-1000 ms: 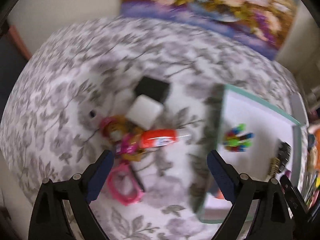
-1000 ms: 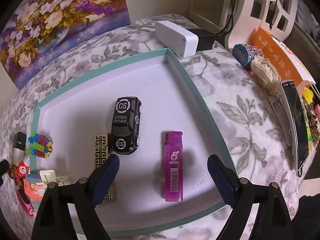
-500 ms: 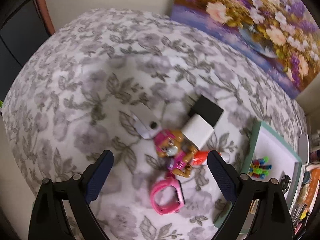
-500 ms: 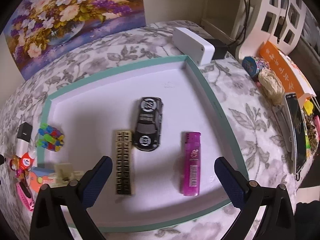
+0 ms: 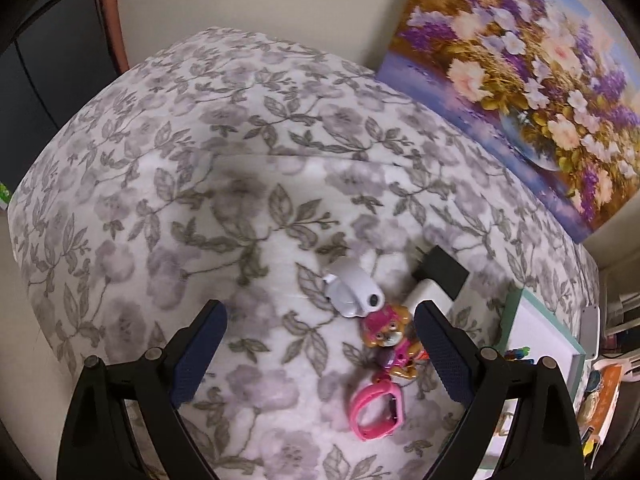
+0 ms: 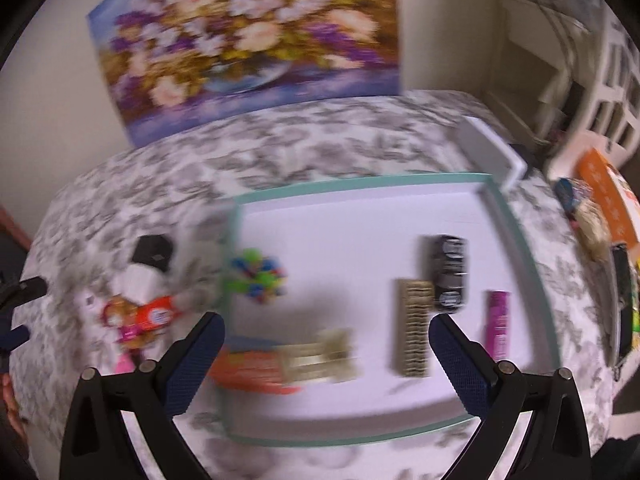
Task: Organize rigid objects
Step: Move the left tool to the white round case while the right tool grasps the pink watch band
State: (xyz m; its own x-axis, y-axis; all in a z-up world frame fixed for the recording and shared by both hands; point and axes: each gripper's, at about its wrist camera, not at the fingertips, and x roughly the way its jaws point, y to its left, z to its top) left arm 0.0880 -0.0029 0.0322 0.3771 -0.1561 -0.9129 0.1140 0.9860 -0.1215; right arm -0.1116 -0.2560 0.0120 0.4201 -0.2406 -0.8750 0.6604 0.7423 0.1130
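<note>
We see the loose pile first: a pup figurine (image 5: 390, 340) in pink lies on the floral tablecloth (image 5: 224, 184), touching a white round gadget (image 5: 354, 290) on its far side and a pink watch (image 5: 378, 406) on its near side, with a white block (image 5: 426, 294) and a black adapter (image 5: 444, 270) just beyond. The pile sits toward the right finger of our left gripper (image 5: 320, 346), whose jaws are spread wide and hold nothing.

Just beside the pile stands the white tray (image 6: 360, 220) with its teal rim. Inside it we make out a multicoloured clip cluster (image 6: 258, 276), a black toy car (image 6: 450, 278), a patterned bar (image 6: 414, 328) touching the car's left side, a purple lighter (image 6: 498, 324) near the right wall, and an orange packet (image 6: 252, 368) with what may be a second patterned bar (image 6: 320, 356) on it; motion blur leaves that unclear. Our right gripper (image 6: 326, 360) hovers over the tray's near half, jaws wide apart and empty.

A flower painting (image 5: 516, 72) leans against the wall behind the table.
</note>
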